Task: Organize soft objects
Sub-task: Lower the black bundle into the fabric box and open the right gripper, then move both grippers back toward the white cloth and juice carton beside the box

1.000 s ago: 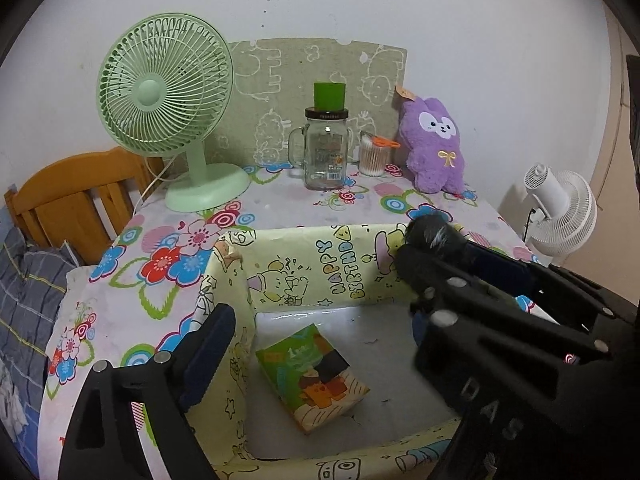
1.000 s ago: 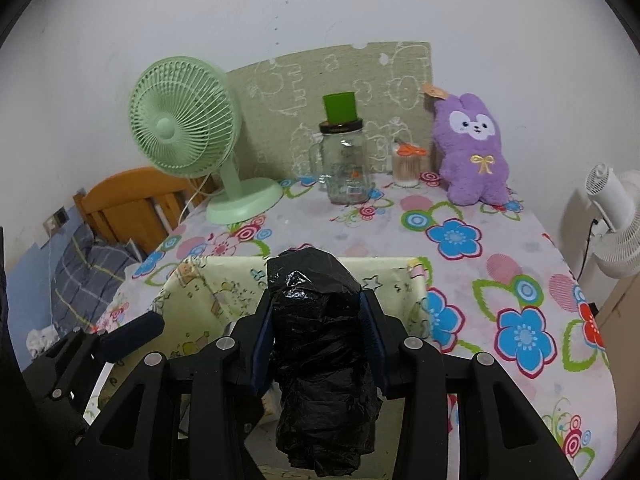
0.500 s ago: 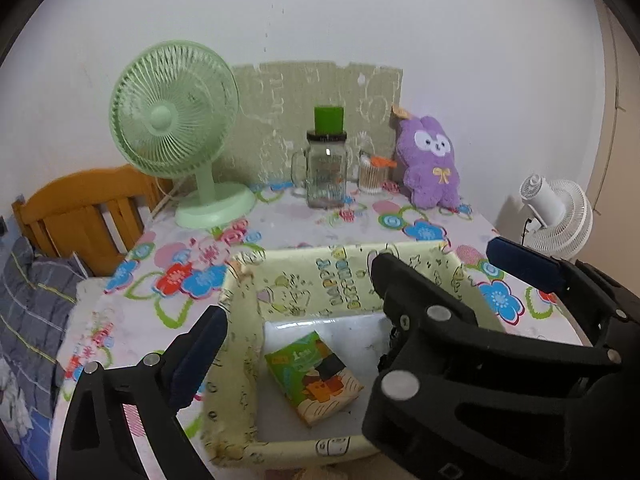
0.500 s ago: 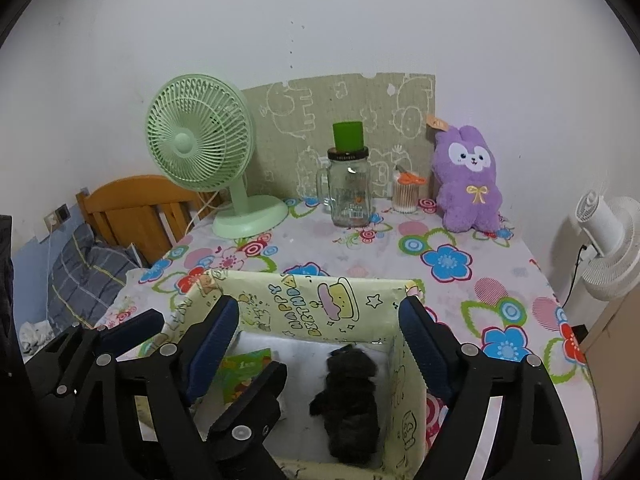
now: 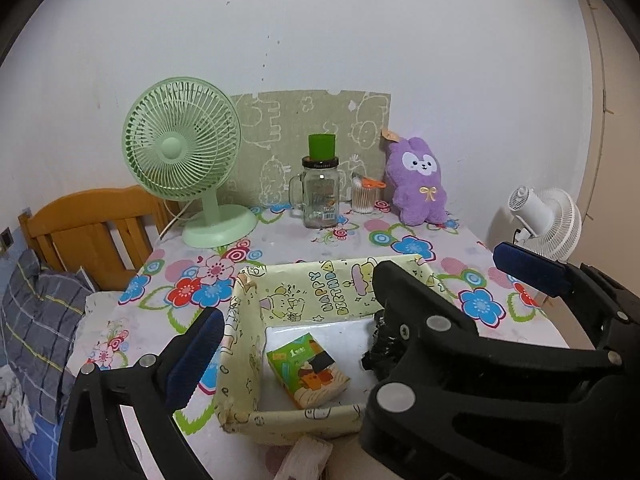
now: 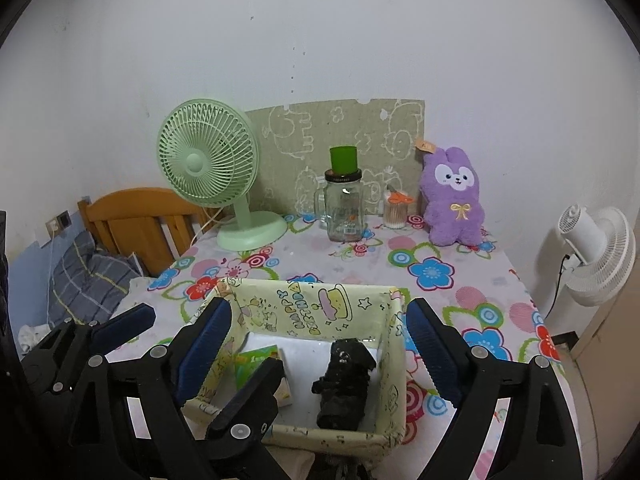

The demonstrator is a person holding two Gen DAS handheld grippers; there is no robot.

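A pale yellow birthday-print box [image 6: 308, 304] [image 5: 304, 292] sits on the flowered table. Inside lie a black crumpled plastic bundle [image 6: 344, 384], partly hidden in the left wrist view [image 5: 380, 348], and a green tissue pack [image 5: 308, 376] [image 6: 256, 364]. A purple plush bunny [image 6: 454, 198] [image 5: 418, 182] stands at the back right. My right gripper [image 6: 316, 352] is open and empty, raised above the box's near side. My left gripper [image 5: 352, 312] is open and empty, spanning the box; the right gripper's body crosses between its fingers.
A green desk fan [image 6: 212, 172], a glass jar with a green cup on top [image 6: 344, 204] and a cotton-swab pot [image 6: 395, 210] stand along the back. A white fan [image 6: 596, 252] is off the table's right edge. A wooden bed frame [image 6: 140, 224] lies left.
My right gripper opened and dropped the black bundle into the box, then pulled back and up. My left gripper also drew back from the box.
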